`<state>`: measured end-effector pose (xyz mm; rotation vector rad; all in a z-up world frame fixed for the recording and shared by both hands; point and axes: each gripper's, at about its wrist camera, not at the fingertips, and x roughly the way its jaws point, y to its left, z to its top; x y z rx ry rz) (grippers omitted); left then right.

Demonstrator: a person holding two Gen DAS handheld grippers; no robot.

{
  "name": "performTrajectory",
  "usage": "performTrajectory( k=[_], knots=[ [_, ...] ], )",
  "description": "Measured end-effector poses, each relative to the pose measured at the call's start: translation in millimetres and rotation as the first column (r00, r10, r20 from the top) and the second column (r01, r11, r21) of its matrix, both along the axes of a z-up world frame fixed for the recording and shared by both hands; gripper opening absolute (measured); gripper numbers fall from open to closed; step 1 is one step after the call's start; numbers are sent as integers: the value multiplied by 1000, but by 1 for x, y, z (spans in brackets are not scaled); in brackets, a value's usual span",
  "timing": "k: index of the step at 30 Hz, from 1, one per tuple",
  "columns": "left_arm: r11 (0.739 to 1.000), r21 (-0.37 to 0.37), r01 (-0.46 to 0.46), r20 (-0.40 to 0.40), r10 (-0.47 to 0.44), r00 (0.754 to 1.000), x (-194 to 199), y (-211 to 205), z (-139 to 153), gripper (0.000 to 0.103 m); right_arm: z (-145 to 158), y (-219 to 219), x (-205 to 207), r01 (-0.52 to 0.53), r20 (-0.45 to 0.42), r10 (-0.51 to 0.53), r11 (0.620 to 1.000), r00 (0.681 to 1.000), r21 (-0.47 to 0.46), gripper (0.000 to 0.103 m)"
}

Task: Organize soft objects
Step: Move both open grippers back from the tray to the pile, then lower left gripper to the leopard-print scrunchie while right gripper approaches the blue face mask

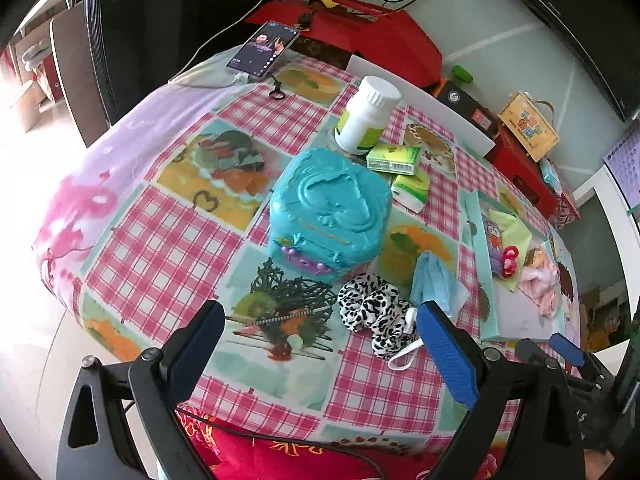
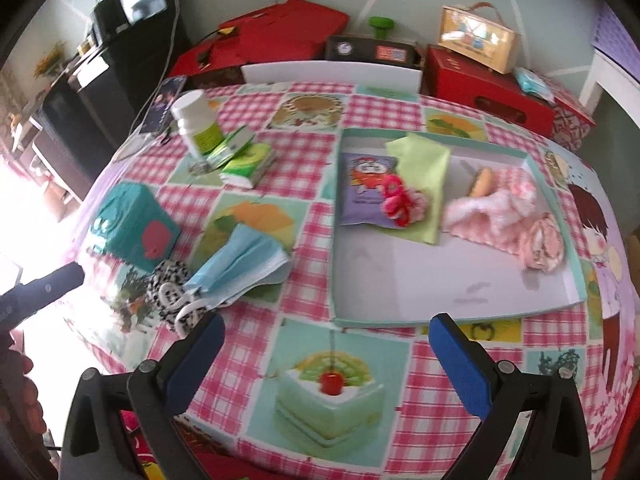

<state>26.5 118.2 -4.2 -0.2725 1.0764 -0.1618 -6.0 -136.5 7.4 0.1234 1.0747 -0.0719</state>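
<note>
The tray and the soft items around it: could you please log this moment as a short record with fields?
tray: holds green cloth, snack packet, pink fluffy items
outside tray: blue face mask, spotted scrunchie, side by side on the tablecloth
left tongs: open, empty, facing the scrunchie
right tongs: open, empty, near the tray's front edge

2 tissue packs (image 1: 394, 158) (image 1: 412, 188), 1 bottle (image 1: 366, 116), 1 mask (image 1: 436, 284)

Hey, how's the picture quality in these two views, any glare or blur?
Left wrist view: sharp, but window light washes out the tablecloth's left edge, and fisheye bends the table. Right wrist view: softer, the pink cloth in the tray smeared, left edge overexposed.
</note>
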Motion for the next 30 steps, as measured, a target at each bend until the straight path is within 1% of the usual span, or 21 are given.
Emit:
performTrajectory(
  k=[10,14,20,24,30],
  knots=[
    [1000,-21,22,-55,-23,998,11,-7,-20,97,-18,33,17,-82,-5,83,996,997,27,103],
    [999,-33,30,-79,-33,996,17,-13,-30,97,-27,39,24,-95,-2,95,992,995,82,103],
    [999,-37,13,-109,-17,994,28,-11,-41,97,-39,39,39,-74,4,75,988,997,135,103],
    [999,-44,18,-118,-23,993,34,-11,-46,97,-44,37,49,-55,9,54,983,999,173,103],
    [998,-64,27,-146,-37,989,40,-14,-52,97,-56,35,62,-39,-12,42,982,999,187,102]
  ],
)
